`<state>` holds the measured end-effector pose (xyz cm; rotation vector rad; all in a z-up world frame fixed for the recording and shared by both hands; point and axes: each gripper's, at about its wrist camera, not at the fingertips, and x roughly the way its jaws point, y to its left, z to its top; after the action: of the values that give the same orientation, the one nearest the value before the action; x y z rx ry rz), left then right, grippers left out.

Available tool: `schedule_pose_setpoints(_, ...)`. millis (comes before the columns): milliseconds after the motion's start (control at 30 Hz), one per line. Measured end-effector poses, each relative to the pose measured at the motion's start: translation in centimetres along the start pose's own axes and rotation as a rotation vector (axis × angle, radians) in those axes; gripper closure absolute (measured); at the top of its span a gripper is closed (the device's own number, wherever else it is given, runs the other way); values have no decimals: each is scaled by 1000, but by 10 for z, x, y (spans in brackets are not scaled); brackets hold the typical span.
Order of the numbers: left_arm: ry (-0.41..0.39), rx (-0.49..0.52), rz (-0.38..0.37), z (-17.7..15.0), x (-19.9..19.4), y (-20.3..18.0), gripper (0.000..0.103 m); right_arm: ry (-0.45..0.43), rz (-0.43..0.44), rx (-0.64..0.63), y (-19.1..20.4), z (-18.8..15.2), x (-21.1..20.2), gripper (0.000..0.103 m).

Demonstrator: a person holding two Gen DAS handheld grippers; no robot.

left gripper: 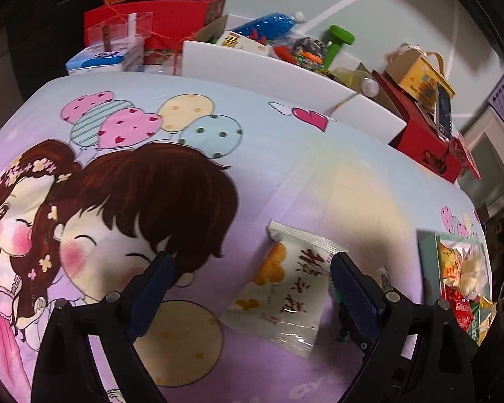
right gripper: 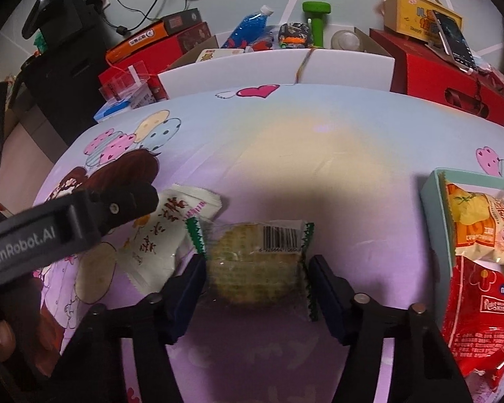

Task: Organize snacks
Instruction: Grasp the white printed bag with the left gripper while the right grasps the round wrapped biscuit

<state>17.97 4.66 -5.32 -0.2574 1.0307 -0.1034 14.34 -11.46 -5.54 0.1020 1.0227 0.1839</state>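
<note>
A white snack packet with orange print [left gripper: 285, 285] lies on the cartoon-print cloth, between the fingers of my open left gripper [left gripper: 252, 262], nearer the right finger. It also shows in the right wrist view [right gripper: 164, 235]. A clear-wrapped round cracker with green edges [right gripper: 255, 265] lies between the fingers of my open right gripper [right gripper: 255, 268]. The jaws stand on either side of it without squeezing. A pale green box [right gripper: 433, 215] at the right holds several snack packets. The box also shows in the left wrist view [left gripper: 428, 262].
A white board [right gripper: 346, 67] stands along the table's far edge. Behind it are red boxes [right gripper: 447, 77], an orange box [right gripper: 137, 40], a blue bottle [right gripper: 248, 27], a green dumbbell [right gripper: 316, 16] and a yellow carton [right gripper: 416, 10]. The left gripper's body [right gripper: 67, 221] reaches in at the left.
</note>
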Motion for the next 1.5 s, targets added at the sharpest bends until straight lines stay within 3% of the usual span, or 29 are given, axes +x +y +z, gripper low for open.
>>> schedule_pose_setpoints(333, 47, 63, -6, -4, 10, -18, 9, 14, -33, 26, -14, 0, -4, 40)
schedule_pose_setpoints(567, 94, 107, 42, -8, 17, -25, 11, 20, -57, 34, -20, 0, -6, 40)
schedule_pose_setpoints(767, 99, 103, 78, -9, 16, -21, 32, 20, -64, 36, -21, -1, -7, 40)
schedule_pose_setpoints(1067, 84, 79, 39, -7, 8, -18, 48, 20, -77, 15, -18, -3, -10, 45)
schedule_pose_setpoints(1500, 55, 51, 40, -12, -14, -14, 50, -23, -64, -14, -7, -5, -32, 46)
